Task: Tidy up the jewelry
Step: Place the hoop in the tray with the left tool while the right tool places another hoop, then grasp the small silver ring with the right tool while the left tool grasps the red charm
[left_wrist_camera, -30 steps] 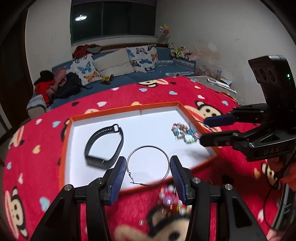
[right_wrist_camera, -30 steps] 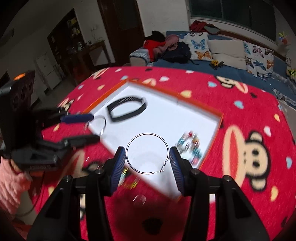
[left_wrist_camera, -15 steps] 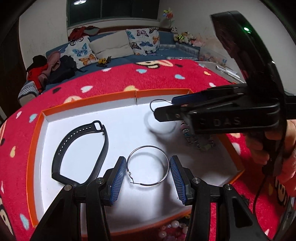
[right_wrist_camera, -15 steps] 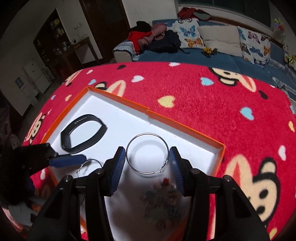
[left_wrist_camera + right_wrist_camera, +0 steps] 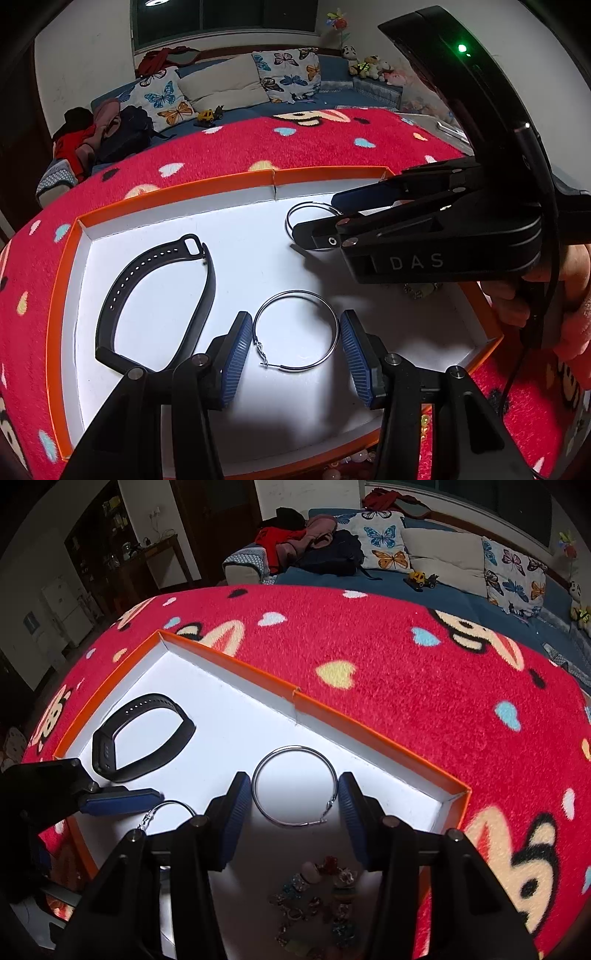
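Each gripper is shut on a silver hoop earring, held across its width between the blue pads. My left gripper holds one hoop over the white floor of the orange-rimmed tray. My right gripper holds the other hoop over the tray's far part; it also shows in the left wrist view. A black wristband lies in the tray's left half. A beaded bracelet lies in the tray under the right gripper.
The tray sits on a red monkey-print blanket. Loose beads lie on the blanket by the tray's near edge. A sofa with butterfly cushions and clothes stands behind.
Both grippers have moved from the blanket's side inward over the tray, each still holding its hoop. The right gripper now reaches across the tray's far right part.
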Action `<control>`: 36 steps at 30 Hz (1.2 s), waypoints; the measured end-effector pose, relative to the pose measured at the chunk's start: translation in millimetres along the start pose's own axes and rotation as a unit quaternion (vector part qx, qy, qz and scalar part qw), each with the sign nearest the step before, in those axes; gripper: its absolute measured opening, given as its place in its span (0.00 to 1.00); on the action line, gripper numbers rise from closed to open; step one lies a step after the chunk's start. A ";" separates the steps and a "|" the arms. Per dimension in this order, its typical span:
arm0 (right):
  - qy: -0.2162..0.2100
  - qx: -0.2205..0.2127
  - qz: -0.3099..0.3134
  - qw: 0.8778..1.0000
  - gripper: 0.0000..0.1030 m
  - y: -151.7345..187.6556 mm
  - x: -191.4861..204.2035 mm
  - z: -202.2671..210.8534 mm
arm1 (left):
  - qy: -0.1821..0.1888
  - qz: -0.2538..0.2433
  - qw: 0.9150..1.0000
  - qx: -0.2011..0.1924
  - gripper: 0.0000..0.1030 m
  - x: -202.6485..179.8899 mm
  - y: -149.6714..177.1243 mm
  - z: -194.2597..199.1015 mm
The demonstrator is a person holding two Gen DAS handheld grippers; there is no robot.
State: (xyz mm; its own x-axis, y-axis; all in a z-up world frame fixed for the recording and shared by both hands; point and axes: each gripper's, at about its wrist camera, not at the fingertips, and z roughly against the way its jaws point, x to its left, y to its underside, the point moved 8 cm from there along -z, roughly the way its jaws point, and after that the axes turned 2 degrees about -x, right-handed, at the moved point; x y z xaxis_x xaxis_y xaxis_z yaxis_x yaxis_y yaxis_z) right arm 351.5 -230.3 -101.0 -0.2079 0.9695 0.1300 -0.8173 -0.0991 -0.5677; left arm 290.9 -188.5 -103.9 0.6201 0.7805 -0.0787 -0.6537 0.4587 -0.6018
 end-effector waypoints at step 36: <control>-0.039 -0.023 0.039 0.998 0.48 140.6 73.9 119.5 | -0.028 -0.016 0.999 -0.032 0.54 -19.9 98.7 132.4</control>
State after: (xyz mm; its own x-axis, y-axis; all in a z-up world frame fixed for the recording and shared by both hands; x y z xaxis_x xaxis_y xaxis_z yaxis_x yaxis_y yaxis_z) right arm 157.0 -199.4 -74.0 -0.3122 0.9386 0.1466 -0.7720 -0.1607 -0.6150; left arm 156.6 -102.5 -56.5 0.6145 0.7888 -0.0145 -0.6030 0.4577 -0.6533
